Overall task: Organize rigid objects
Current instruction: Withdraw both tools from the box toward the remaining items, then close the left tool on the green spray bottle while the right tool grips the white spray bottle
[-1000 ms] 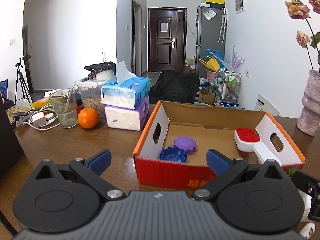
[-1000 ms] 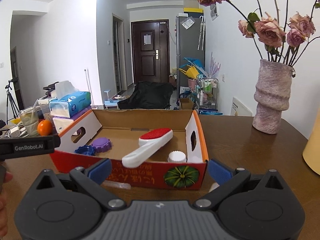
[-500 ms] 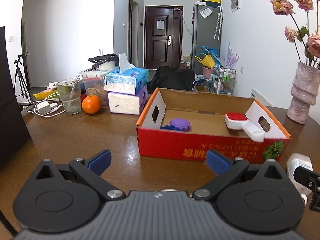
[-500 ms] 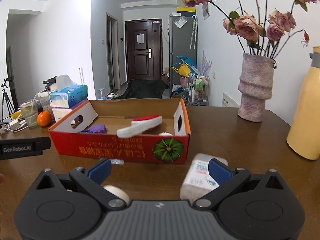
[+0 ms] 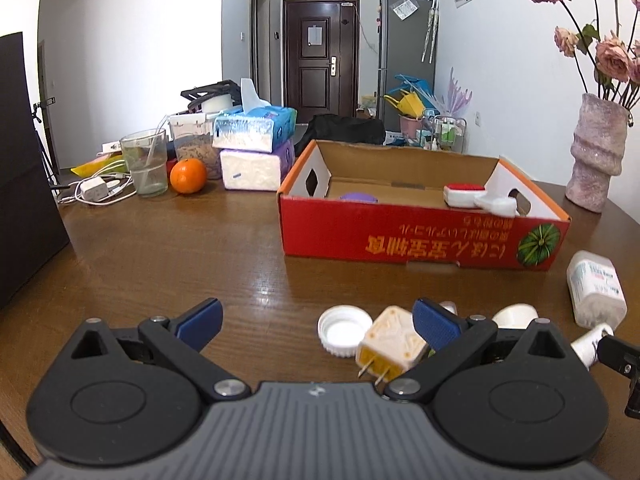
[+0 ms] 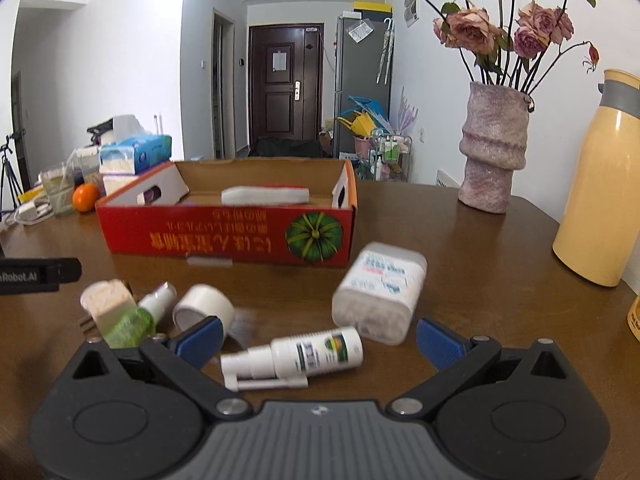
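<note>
both claws hang low over the brown desk (image 5: 140,264) with their jaws apart, holding nothing. the left claw (image 5: 316,320) has a white cap (image 5: 344,330) and a plug adapter (image 5: 390,340) between its fingers. the right claw (image 6: 320,338) frames a spray bottle (image 6: 296,354). the red box (image 6: 228,236), near the far edge, holds a brush (image 6: 266,195).

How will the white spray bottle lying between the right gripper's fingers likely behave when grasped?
The spray bottle lies on its side and looks round, so a nudge may roll it. Its smooth plastic looks rigid, possibly slippery. The thin nozzle end seems the weakest place to pinch; the right gripper stands open around it.
</note>
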The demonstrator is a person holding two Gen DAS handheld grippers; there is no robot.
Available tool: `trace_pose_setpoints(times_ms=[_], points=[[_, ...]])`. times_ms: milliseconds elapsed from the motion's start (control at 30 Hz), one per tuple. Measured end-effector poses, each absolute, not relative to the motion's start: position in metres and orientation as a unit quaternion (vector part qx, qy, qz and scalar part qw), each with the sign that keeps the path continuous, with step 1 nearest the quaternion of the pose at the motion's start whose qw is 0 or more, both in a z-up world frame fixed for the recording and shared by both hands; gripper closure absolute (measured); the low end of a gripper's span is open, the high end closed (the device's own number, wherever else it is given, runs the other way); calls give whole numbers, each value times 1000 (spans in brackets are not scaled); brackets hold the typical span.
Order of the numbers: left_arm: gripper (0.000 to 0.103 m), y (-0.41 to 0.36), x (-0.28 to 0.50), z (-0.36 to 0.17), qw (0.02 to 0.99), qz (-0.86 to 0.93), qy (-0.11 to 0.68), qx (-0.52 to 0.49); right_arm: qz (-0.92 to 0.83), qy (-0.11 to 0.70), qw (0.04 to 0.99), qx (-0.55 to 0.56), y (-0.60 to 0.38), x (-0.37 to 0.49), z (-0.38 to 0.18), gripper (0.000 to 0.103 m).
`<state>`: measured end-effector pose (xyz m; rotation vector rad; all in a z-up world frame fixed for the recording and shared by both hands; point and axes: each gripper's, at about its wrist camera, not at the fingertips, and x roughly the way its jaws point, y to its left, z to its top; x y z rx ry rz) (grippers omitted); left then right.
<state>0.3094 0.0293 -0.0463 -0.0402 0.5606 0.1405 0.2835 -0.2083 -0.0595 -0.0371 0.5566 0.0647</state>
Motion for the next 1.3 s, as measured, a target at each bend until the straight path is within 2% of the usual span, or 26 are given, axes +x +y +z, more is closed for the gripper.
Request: trace_pose_setpoints(times_ms=[733,1033,1100,1300], points=[[0,16,304,-61,952,15,304,-26,104,307,942,-86,-195,310,-85,0],[0,5,306,-69,948,-7,318,-15,96,342,934,-47,-206,330,-102,1],[0,4,308,-70,947,-7,321,-14,98,341,934,-31,-210,331,-101,7],[0,0,311,-75,944,-3,331,-14,98,329,939,-29,-210,325,-100,6]])
